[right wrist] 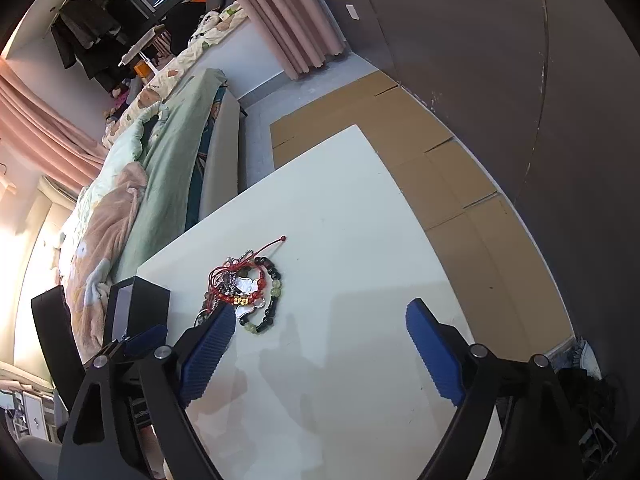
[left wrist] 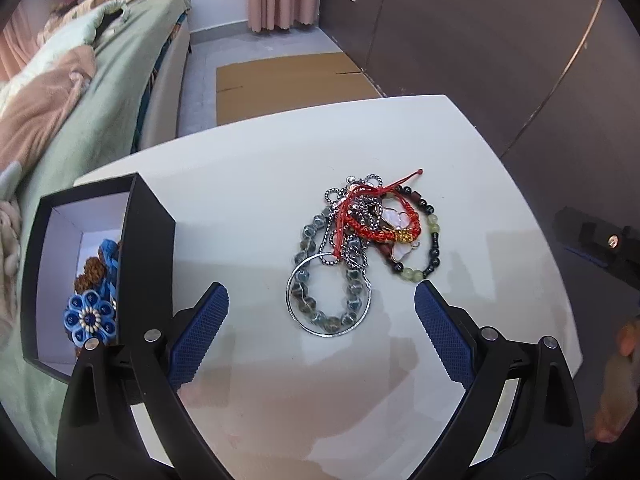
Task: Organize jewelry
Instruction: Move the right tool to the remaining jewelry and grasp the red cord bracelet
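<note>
A tangled pile of jewelry [left wrist: 360,236] lies on the white table [left wrist: 248,184]: a silver ring hoop with a grey bead bracelet [left wrist: 328,300], a red cord bracelet [left wrist: 380,220], metal chains, and a black-and-green bead bracelet [left wrist: 430,256]. My left gripper [left wrist: 322,294] is open and empty, just in front of the pile. An open black box [left wrist: 148,240] at the left holds blue flower pieces [left wrist: 90,316]. My right gripper [right wrist: 320,316] is open and empty, to the right of the pile [right wrist: 244,292] in the right wrist view; its left finger hides part of it.
A bed with a green cover [left wrist: 100,92] runs along the table's left side. Cardboard sheets [left wrist: 288,84] lie on the floor beyond the table, next to a dark wall [left wrist: 480,40]. The black box [right wrist: 138,304] also shows in the right wrist view.
</note>
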Tool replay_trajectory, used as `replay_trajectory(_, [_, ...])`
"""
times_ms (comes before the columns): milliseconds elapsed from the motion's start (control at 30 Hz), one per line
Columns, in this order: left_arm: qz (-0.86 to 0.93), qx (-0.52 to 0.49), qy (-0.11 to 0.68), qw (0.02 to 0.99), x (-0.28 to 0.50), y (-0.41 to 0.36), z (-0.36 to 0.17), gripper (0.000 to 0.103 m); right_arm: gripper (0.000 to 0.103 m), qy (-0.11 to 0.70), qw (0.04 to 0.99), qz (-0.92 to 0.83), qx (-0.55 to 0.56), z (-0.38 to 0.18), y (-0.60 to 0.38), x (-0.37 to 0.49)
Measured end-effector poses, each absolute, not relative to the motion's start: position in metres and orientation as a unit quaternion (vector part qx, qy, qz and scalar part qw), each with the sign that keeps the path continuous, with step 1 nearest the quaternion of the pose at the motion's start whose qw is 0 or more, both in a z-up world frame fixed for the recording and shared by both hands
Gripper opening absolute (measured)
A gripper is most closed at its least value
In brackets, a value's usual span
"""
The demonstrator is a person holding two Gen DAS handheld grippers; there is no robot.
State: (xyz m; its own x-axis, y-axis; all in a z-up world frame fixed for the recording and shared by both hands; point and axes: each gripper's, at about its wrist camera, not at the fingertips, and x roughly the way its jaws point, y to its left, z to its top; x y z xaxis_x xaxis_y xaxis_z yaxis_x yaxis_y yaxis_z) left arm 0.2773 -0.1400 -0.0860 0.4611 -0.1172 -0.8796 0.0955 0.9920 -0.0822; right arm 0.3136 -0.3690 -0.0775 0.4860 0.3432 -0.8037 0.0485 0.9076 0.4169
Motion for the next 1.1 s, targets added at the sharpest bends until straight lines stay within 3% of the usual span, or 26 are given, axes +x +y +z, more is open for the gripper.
replay_trajectory(133, [-0.075, 0.01, 0.52, 0.851, 0.28, -0.153, -0.091, 0.09, 0.085, 0.496, 0.841, 0.085, 0.199, -0.077, -0.37, 0.315])
replay_trajectory(400, [-0.057, 0.028, 0.538, 0.841, 0.287, -0.155, -0.106, 0.077, 0.084, 0.499, 0.841, 0.084, 0.189, -0.077, -0.365, 0.317])
replay_trajectory(433, [-0.053, 0.034, 0.536, 0.842, 0.286, -0.156, -0.106, 0.073, 0.083, 0.5, 0.841, 0.085, 0.188, -0.077, -0.364, 0.317])
replay_trajectory(500, [-0.039, 0.028, 0.531, 0.846, 0.284, -0.15, -0.103, 0.051, 0.08, 0.501, 0.841, 0.088, 0.184, -0.077, -0.359, 0.317])
replay_trajectory(667, [-0.061, -0.024, 0.531, 0.845, 0.283, -0.134, -0.091, 0.05, 0.075, 0.507, 0.836, 0.1, 0.182, -0.081, -0.35, 0.319])
replay_trajectory(900, [-0.067, -0.08, 0.495, 0.863, 0.279, -0.106, -0.062, 0.05, 0.05, 0.515, 0.824, 0.126, 0.199, -0.088, -0.334, 0.327])
replay_trajectory(1100, [-0.063, -0.107, 0.475, 0.871, 0.279, -0.081, -0.05, 0.05, 0.049, 0.51, 0.823, 0.154, 0.196, -0.087, -0.307, 0.334])
